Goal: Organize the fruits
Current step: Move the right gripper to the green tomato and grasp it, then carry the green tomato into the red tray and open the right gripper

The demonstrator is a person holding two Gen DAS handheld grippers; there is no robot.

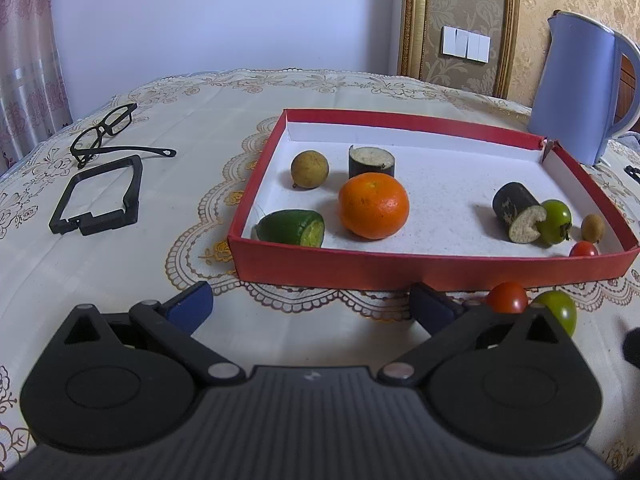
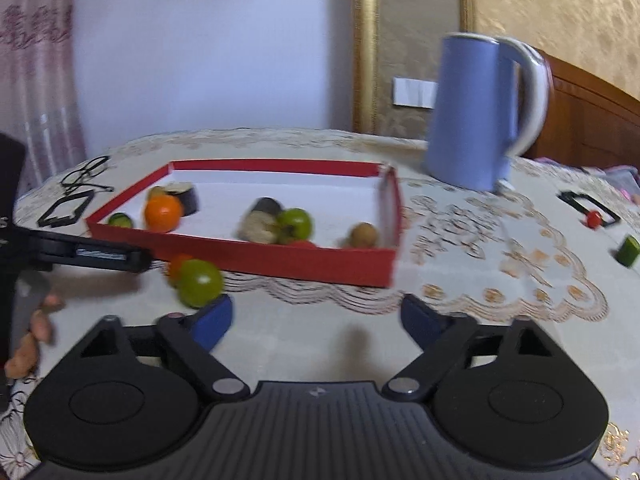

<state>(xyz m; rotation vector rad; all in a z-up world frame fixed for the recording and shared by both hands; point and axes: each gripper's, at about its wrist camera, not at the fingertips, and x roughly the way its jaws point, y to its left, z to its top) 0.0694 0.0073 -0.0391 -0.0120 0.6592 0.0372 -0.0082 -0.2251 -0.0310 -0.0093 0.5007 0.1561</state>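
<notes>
Red cardboard box (image 1: 432, 270) bears no writing we can read; our left gripper (image 1: 312, 306) and right gripper (image 2: 316, 320) gape empty.

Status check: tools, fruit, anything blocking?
Left tool open, empty. Right tool open, empty. Red tomato and green tomato outside box, by its front wall. Nothing blocking.

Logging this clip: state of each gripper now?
Left gripper: open, holding nothing.
Right gripper: open, nothing between its blue pads.
</notes>
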